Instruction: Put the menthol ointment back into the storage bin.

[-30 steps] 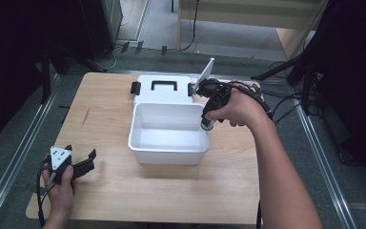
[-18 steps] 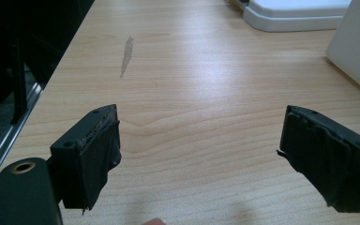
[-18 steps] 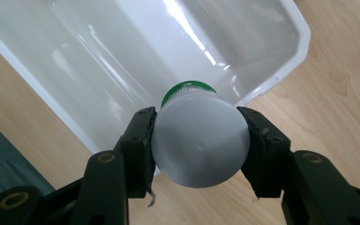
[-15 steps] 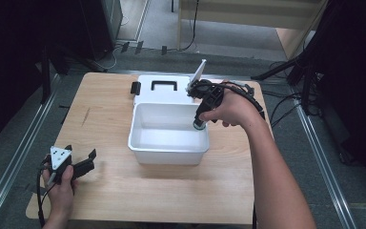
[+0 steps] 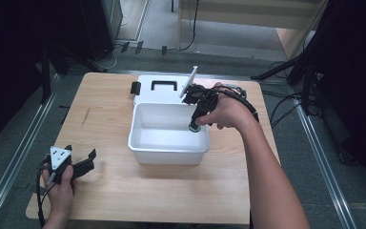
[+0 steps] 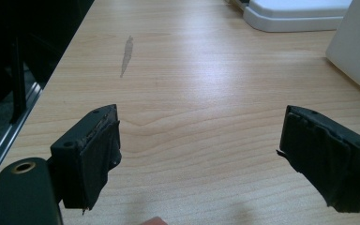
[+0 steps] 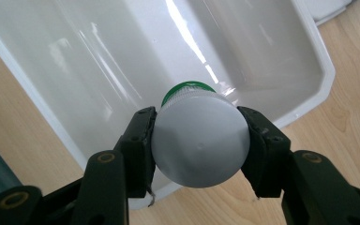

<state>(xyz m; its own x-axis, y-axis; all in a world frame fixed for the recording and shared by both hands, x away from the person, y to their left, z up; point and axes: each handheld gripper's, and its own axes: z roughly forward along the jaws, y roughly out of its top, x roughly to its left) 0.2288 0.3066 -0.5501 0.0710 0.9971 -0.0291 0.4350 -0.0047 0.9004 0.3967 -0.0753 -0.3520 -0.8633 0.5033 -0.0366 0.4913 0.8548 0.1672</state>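
The right gripper (image 7: 199, 140) pinches a white plastic bottle with a green cap (image 7: 198, 143), one black jaw pressed to each side of its round body. The grip sits across the widest part, probably so the smooth plastic cannot slip, and the green cap points away and down, which suits lowering it cap-first. In the high view this gripper (image 5: 196, 125) hangs over the open white rectangular plastic bin (image 5: 138, 138), at about three o'clock of its cavity, just inside the right wall, so the bottle looks bound for the bin floor. Whether the cap touches that floor cannot be told.

At twelve o'clock, touching the bin's far rim, lies a flat white plastic lid with a black handle (image 5: 164, 85), likely set aside to keep the opening free.

At about eight o'clock from the bin, well apart, the left gripper (image 5: 82, 163) rests low over the pale wooden table (image 5: 105, 109). Its jaws stand spread with nothing between them, as the left gripper view (image 6: 201, 154) shows; it seems parked out of the way.
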